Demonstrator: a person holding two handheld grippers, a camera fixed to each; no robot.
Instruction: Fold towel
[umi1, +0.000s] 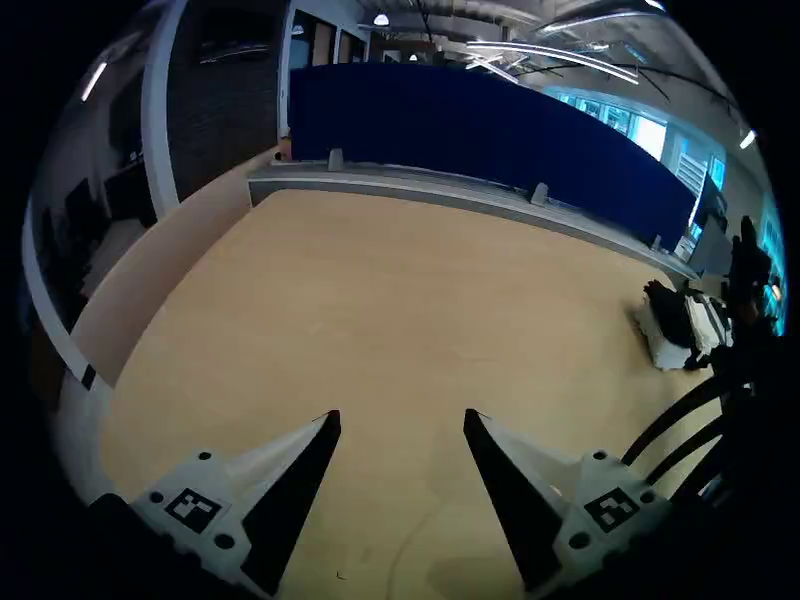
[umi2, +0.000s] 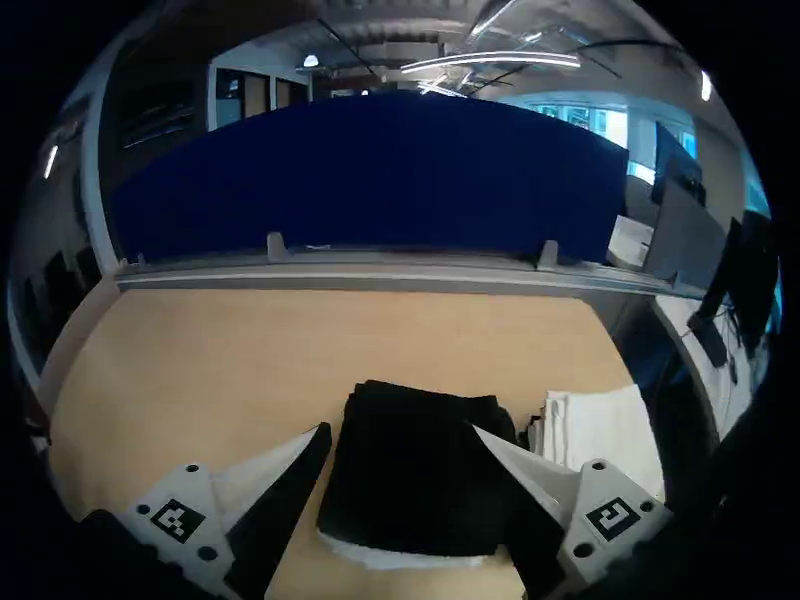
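In the left gripper view, the left gripper (umi1: 401, 415) fills the bottom of the frame, its two dark fingers spread wide with nothing between them, above bare light wooden table (umi1: 400, 300). Far off at the right edge of the frame, well apart from these fingers, sits a heap of black and white towels (umi1: 684, 325). A dark blue partition (umi1: 480, 130) runs along the table's far edge across the top. In the right gripper view, the right gripper (umi2: 401, 430) is also spread wide at the bottom of the frame. A folded black towel (umi2: 415, 465) lies flat on the table in the lower middle, between the two fingers; whether either finger touches it cannot be told. A white edge shows under its near side. Just beside it, lower right, is a stack of white towels (umi2: 600, 425).
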